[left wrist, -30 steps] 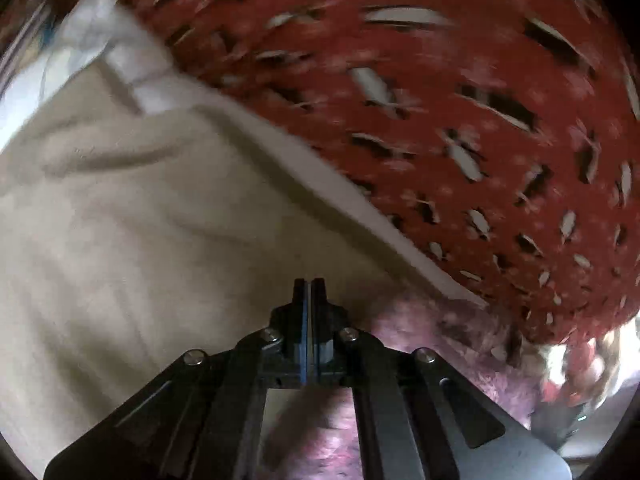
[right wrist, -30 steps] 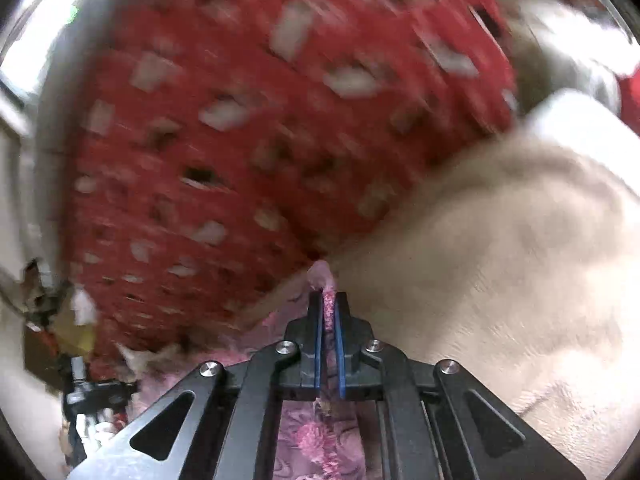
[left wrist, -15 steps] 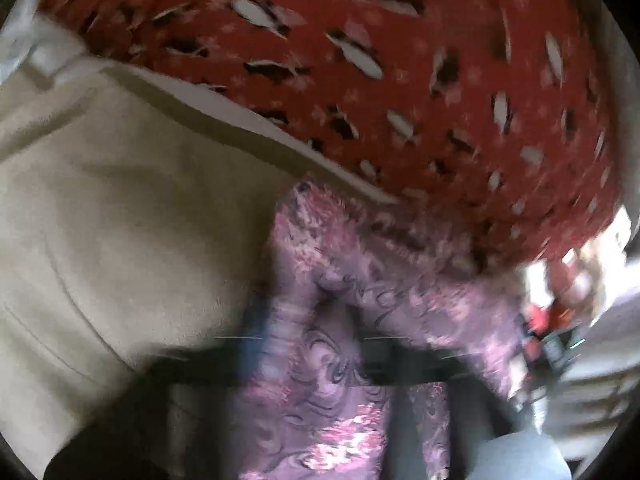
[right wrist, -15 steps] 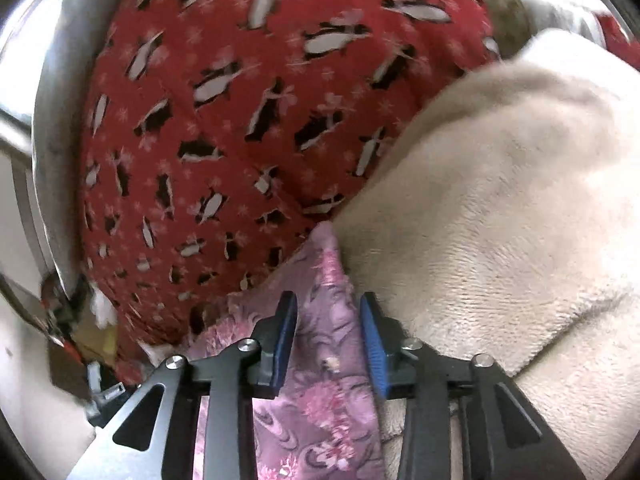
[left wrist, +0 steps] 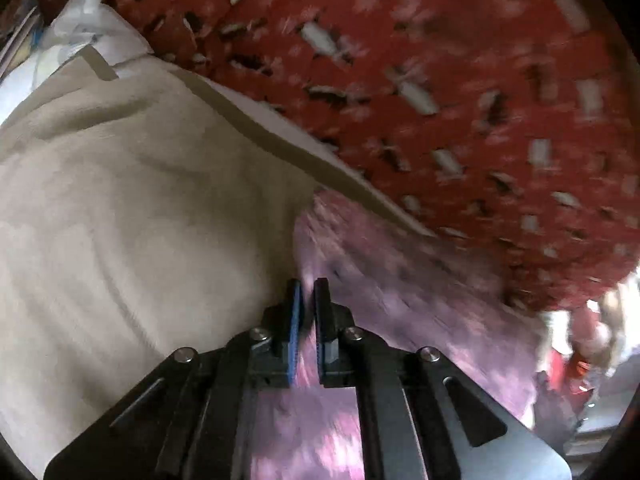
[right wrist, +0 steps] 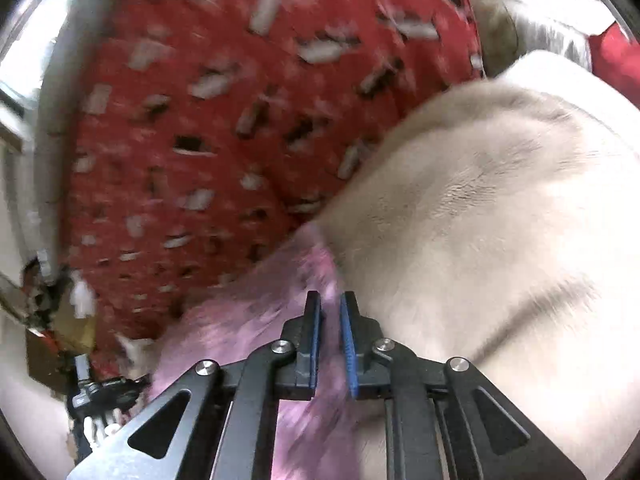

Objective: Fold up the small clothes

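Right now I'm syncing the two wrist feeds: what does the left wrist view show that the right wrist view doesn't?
Only the left view: a white bundle at the cream blanket's far corner. Only the right view: a grey metal rail beside the red patterned blanket, and a black device below. Both share the red patterned blanket, the cream blanket and the blurred purple floral garment.

We see a cream fleece blanket [left wrist: 132, 216] spread beside the fingers, and beyond their tips a red penguin-print cover [left wrist: 460, 92]. Bright daylight [right wrist: 24, 60] glares at the far left of the right fingers.
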Demonstrator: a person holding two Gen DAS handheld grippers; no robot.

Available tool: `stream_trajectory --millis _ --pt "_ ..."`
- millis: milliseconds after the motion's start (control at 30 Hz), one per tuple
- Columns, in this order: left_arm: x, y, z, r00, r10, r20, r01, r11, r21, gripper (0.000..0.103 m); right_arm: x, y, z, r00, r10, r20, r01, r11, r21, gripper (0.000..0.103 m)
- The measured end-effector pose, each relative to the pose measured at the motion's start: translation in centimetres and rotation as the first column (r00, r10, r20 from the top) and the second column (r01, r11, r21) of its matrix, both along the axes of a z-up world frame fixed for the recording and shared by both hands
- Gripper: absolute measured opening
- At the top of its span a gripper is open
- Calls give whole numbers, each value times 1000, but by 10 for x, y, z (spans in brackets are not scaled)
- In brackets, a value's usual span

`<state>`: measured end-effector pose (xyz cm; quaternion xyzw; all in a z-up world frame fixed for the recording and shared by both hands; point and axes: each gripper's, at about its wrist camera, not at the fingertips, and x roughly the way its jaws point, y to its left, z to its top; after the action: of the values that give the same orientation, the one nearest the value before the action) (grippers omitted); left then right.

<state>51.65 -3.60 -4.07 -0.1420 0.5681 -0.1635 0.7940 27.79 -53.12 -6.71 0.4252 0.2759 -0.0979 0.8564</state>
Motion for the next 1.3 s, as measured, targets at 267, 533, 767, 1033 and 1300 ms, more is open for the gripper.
stream_trajectory --millis 267,533,767,1033,1300 --pt "-79 -20 -26 983 -158 -97 167 982 90 16 -27 88 -11 971 194 -139 -214 965 -151 25" --pt "-116 75 1 994 -12 -107 -3 989 -145 27 -117 96 10 986 98 -136 -114 987 -116 70" --pt "-148 83 -48 950 38 -311 -117 963 -241 36 -133 108 -9 986 168 -24 -167 985 30 11" --pt "-157 104 -59 920 120 -373 -229 937 -264 8 -146 90 -38 982 114 -153 -111 993 28 10" --pt "-160 37 25 999 -16 -38 10 986 -165 39 -150 94 27 1000 -26 1 26 994 -106 34"
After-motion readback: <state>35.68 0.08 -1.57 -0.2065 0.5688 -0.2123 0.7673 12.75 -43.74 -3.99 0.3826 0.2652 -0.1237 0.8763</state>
